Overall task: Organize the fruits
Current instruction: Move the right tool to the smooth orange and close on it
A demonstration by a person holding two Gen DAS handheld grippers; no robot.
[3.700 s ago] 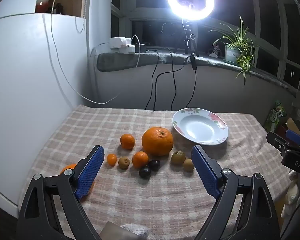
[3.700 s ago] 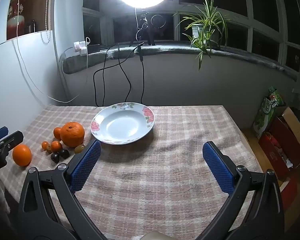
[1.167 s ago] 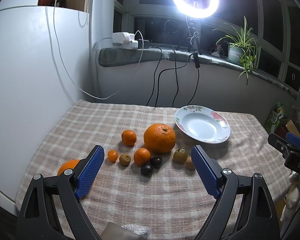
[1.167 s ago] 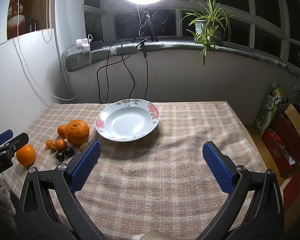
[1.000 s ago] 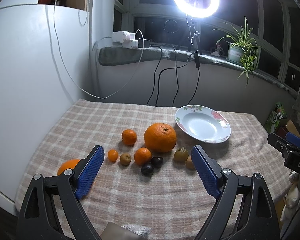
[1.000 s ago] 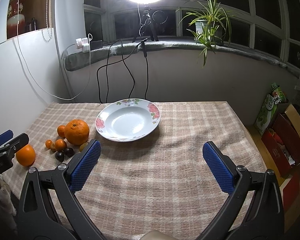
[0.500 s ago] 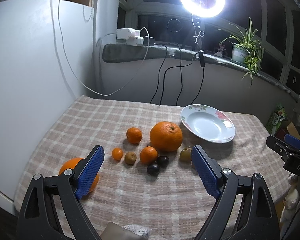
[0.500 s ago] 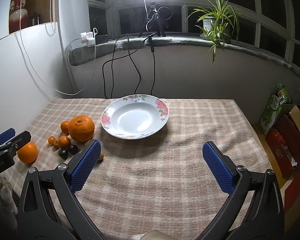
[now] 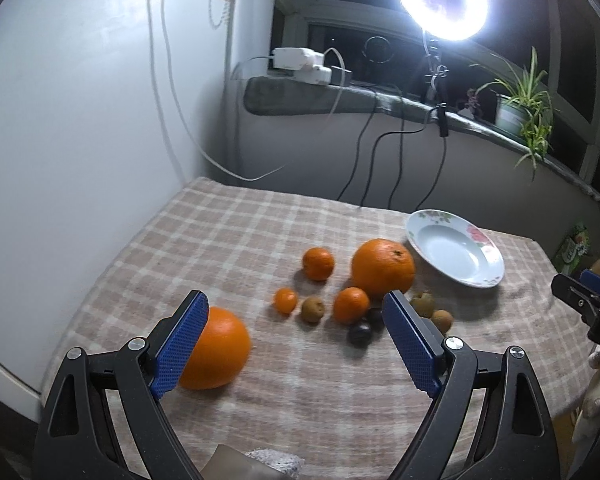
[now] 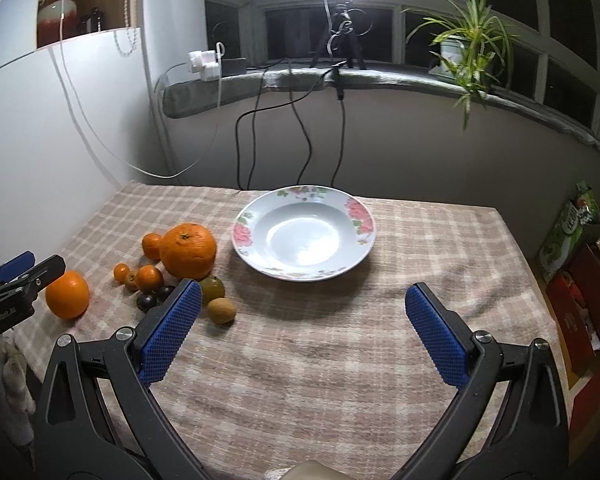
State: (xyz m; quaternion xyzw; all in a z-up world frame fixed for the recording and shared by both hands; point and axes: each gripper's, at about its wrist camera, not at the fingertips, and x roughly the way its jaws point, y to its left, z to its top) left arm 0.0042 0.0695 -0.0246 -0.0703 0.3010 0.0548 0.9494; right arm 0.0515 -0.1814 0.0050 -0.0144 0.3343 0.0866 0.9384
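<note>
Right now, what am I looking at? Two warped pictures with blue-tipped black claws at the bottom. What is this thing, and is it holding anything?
There is no robot arm: a person holds a two-finger claw in each hand, with a fisheye camera on each looking along its fingers. One picture is from the left claw, the other from the right claw. Both are open and hold nothing. On the checked cloth sits an empty plate, with a cluster of fruit beside it: a big orange, small oranges, some brown and dark fruits. One orange lies apart, just by the left claw's left finger; whether they touch I cannot tell.
</note>
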